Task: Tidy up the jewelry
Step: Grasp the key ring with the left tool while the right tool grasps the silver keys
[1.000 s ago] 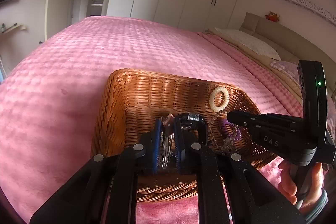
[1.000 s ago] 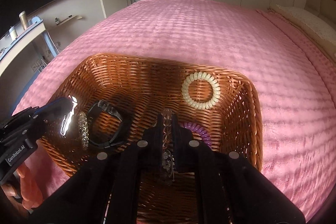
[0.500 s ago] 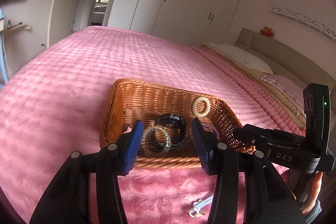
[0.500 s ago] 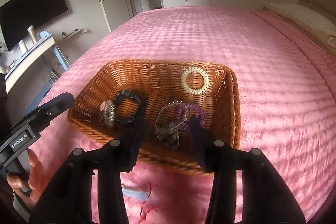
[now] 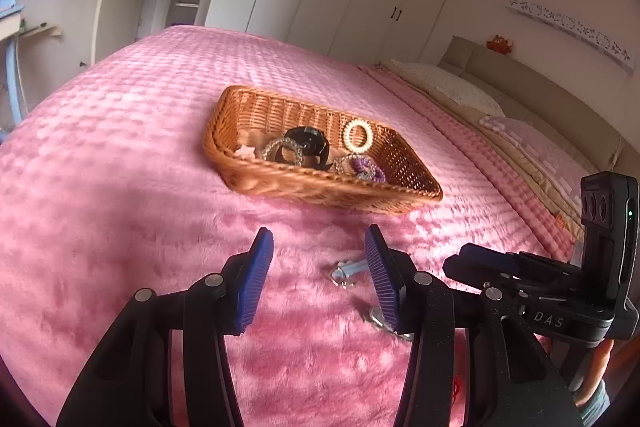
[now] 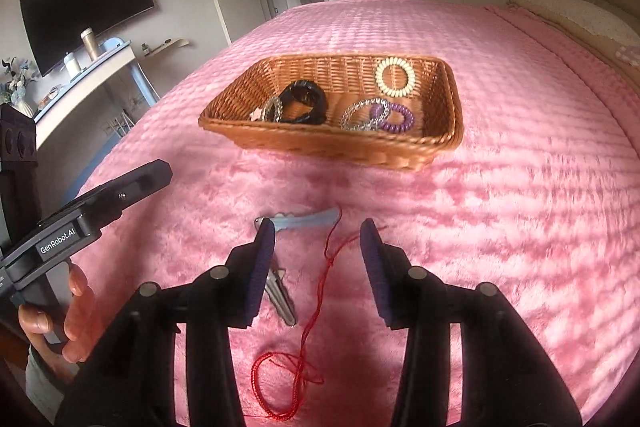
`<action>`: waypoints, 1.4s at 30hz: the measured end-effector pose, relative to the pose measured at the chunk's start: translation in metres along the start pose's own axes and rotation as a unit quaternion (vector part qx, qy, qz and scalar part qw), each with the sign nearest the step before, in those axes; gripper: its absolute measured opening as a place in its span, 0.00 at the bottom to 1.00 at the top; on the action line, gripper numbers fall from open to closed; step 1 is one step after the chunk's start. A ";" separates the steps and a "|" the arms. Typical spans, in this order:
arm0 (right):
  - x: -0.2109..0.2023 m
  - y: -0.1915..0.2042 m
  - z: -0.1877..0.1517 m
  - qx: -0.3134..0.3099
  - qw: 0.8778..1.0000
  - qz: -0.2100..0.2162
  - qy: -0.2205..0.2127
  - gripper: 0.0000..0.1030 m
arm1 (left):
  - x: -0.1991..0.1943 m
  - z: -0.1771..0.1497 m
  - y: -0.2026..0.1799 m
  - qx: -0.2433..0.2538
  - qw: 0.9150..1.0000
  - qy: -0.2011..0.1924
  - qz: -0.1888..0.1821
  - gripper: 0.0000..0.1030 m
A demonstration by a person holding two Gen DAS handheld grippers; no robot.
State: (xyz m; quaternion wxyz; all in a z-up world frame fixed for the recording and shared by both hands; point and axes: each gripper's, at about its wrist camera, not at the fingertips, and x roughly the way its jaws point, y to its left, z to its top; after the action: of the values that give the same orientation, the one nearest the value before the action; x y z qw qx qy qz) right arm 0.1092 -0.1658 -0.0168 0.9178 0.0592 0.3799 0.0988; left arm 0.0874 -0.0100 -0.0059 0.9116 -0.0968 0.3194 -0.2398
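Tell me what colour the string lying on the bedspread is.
Red; the string shows best in the right wrist view.

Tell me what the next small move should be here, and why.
Probably lower the right gripper onto the red string lying between its open fingers. The basket already holds the bracelets, both grippers are empty, and the string and two hair clips are still loose on the pink blanket.

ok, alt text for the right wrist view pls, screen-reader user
Open right gripper hovers over a pink bedspread, above a red cord and two hair clips. Beyond sits a wicker basket holding bracelets and coil hair ties; the left gripper enters from the left.
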 end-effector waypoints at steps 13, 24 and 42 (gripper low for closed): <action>0.038 0.026 -0.029 -0.040 0.998 -0.021 0.039 0.40 | 0.020 -0.022 0.009 -0.027 0.997 0.066 -0.014 0.45; 0.057 0.028 -0.028 -0.046 0.997 0.004 0.066 0.24 | 0.072 -0.021 -0.008 -0.015 0.991 0.127 -0.031 0.45; 0.052 -0.011 -0.032 0.038 0.998 0.000 0.045 0.13 | 0.095 -0.027 -0.035 0.064 0.987 0.144 0.035 0.16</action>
State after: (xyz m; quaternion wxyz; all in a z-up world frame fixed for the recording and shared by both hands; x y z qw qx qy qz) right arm 0.1241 -0.1636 -0.0766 0.8969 0.0894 0.4243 0.0873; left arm 0.1222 -0.0886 -0.0661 0.8682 0.0089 0.4347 -0.2391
